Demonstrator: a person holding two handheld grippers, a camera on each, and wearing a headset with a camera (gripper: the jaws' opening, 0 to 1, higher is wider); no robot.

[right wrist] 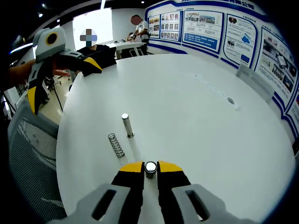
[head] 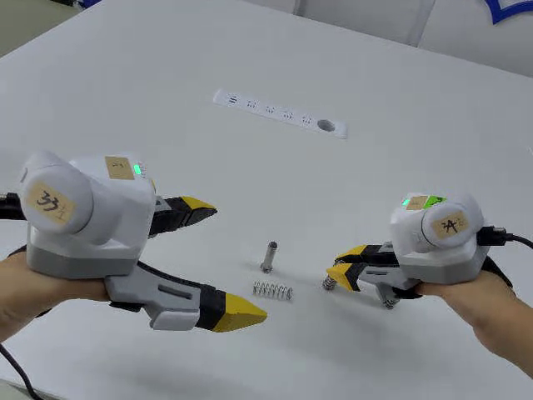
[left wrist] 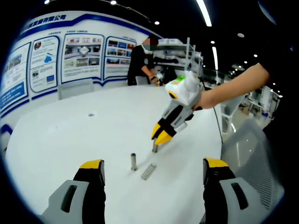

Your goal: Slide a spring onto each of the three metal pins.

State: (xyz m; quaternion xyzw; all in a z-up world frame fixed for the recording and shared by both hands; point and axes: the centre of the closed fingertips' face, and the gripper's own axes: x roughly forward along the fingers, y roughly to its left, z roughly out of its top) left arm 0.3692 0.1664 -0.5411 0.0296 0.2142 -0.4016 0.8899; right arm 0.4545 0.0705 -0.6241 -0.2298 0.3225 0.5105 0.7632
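Lying flat just beside the upright bare pin (head: 269, 256), the loose spring (head: 273, 290) is found nearer the right gripper (head: 341, 271), which is clenched on a sprung pin (right wrist: 150, 168); the left gripper (head: 235, 262) is held released.

A short bare metal pin (head: 269, 257) stands upright on the white tabletop, nearer the person's edge than the far one. A loose spring (head: 273, 290), a thin silvery coil, lies flat on its side just beside the pin's base, on the near-edge side, not touching it. A second pin (right wrist: 150, 167) stands upright a little to the right, its round top pinched between the yellow tips of the right gripper (head: 337, 268), with coils showing around its base.
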